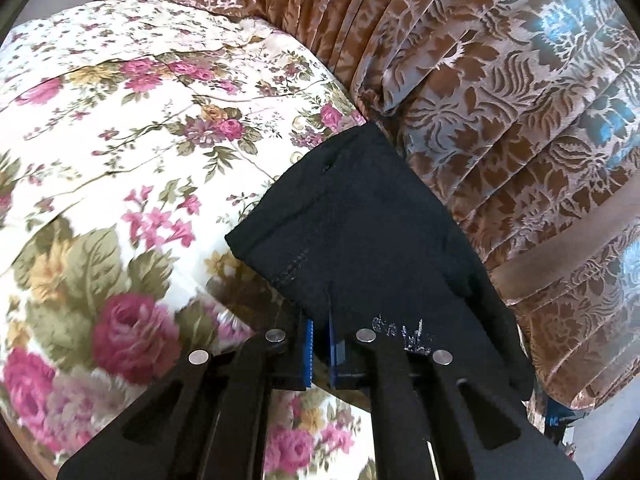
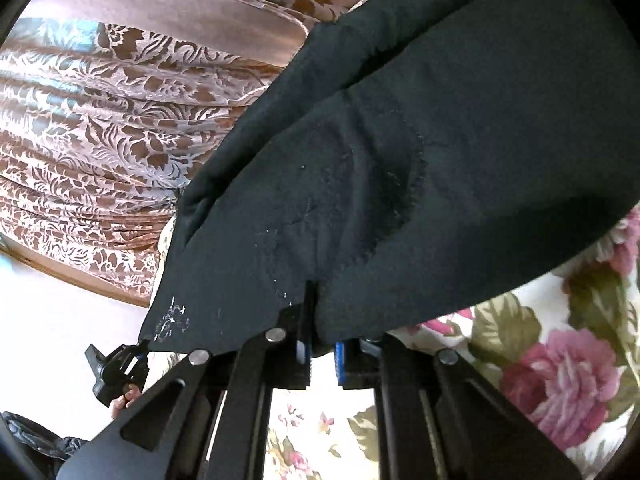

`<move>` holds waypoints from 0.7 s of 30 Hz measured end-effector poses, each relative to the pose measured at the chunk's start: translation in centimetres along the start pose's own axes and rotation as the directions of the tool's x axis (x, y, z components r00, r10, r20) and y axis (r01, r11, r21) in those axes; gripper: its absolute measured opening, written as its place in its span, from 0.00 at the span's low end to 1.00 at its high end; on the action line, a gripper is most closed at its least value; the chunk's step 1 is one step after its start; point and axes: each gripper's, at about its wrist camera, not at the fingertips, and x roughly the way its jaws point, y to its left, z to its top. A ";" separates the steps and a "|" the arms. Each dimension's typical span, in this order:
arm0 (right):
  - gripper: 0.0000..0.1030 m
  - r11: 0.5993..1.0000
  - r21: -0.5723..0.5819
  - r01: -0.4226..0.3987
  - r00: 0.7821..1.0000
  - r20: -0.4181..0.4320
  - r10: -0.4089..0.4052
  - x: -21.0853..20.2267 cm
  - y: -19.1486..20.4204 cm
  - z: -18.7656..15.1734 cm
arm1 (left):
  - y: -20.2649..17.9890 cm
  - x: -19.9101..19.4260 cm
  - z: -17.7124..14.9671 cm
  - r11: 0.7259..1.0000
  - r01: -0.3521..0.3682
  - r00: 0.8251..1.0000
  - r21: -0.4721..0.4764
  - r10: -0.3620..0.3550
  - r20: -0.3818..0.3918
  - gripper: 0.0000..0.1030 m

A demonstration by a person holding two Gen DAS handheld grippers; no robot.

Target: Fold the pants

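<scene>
Pants (image 1: 360, 232) are black, lifted partly off the floral bedspread (image 1: 132, 128), pinched at two spots along one edge. Left gripper (image 1: 319, 354) has its jaws together, clamped on the fabric edge; blue pads (image 1: 308, 354) visible either side of the cloth, a thin fold rising straight up from between them. From the left wrist view the cloth fans out ahead and to the right, far corner lying over the bedspread edge next to the brown patterned skirting (image 1: 500, 120) with pleats. Small whitish marks on the fabric (image 1: 404, 336) just right of the grip point. Right gripper (image 2: 321, 356) also closed on the pants (image 2: 400, 152); cloth edge drops into the gap between its blue pads (image 2: 340, 362) and a slit-like fold runs up from there. In the right wrist view the cloth fills most of the upper right, draped in broad folds, stitched curved seam (image 2: 416, 168) near the middle. Its lower left corner runs down to the other gripper (image 2: 116, 364), seen small at the left with fingers of a hand (image 2: 124, 398) behind it. Bedspread (image 2: 560, 360) shows below and right of the cloth, skirting (image 2: 100, 120) to the upper left, pale floor (image 2: 52, 320) beneath it
</scene>
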 end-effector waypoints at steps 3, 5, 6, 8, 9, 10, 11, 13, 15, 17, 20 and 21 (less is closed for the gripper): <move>0.06 1.000 -0.018 0.003 1.000 -0.013 -0.003 -0.7 0.0 -0.7 | 0.3 -1.8 -1.1 1.000 -0.006 1.000 -0.002 0.006 0.004 0.04; 0.06 0.999 -0.035 0.003 1.000 -0.026 -0.004 -1.2 0.2 -1.4 | 1.1 -3.1 -2.2 1.000 -0.018 1.000 0.000 0.018 0.003 0.04; 0.06 0.999 -0.042 0.004 1.000 -0.031 -0.005 -1.3 0.3 -1.7 | 1.7 -3.7 -2.8 1.000 -0.027 1.000 -0.004 0.027 -0.001 0.04; 0.06 0.998 -0.057 0.010 0.999 -0.049 -0.013 -1.5 0.3 -2.6 | 2.9 -4.7 -3.8 0.999 -0.038 0.999 -0.021 0.038 -0.008 0.04; 0.06 0.998 -0.066 0.012 0.998 -0.057 -0.016 -1.7 0.4 -3.1 | 3.4 -5.2 -4.5 0.998 -0.055 0.998 -0.016 0.055 -0.010 0.04; 0.06 0.997 -0.073 0.015 0.998 -0.061 -0.020 -1.8 0.4 -3.5 | 3.7 -5.3 -5.0 0.998 -0.068 0.998 -0.008 0.068 -0.015 0.04; 0.07 0.997 -0.080 0.018 0.998 -0.063 -0.023 -1.9 0.4 -3.8 | 4.2 -5.3 -5.5 0.996 -0.086 0.996 -0.008 0.086 -0.029 0.04; 0.14 0.996 -0.084 0.023 0.997 -0.065 -0.028 -2.3 0.4 -4.1 | 4.5 -4.4 -6.2 0.992 -0.122 0.990 0.021 0.123 -0.067 0.05; 0.33 0.996 -0.084 0.022 0.998 -0.053 -0.026 -3.3 0.2 -4.0 | 4.3 -3.3 -6.7 0.981 -0.185 0.979 0.051 0.189 -0.080 0.05; 0.56 0.996 -0.079 0.044 0.999 -0.003 -0.045 -5.0 -0.3 -3.6 | 3.4 -3.1 -6.7 0.969 -0.226 0.971 0.102 0.232 -0.054 0.06; 0.68 0.992 -0.004 0.125 0.986 0.111 -0.124 -9.1 -3.2 -1.5 | 2.5 -2.8 -6.8 0.945 -0.280 0.956 0.167 0.291 -0.043 0.11; 0.69 0.989 0.028 0.147 0.978 0.142 -0.150 -10.3 -4.2 -0.9 | 2.5 -2.8 -6.7 0.941 -0.290 0.953 0.173 0.301 -0.037 0.17</move>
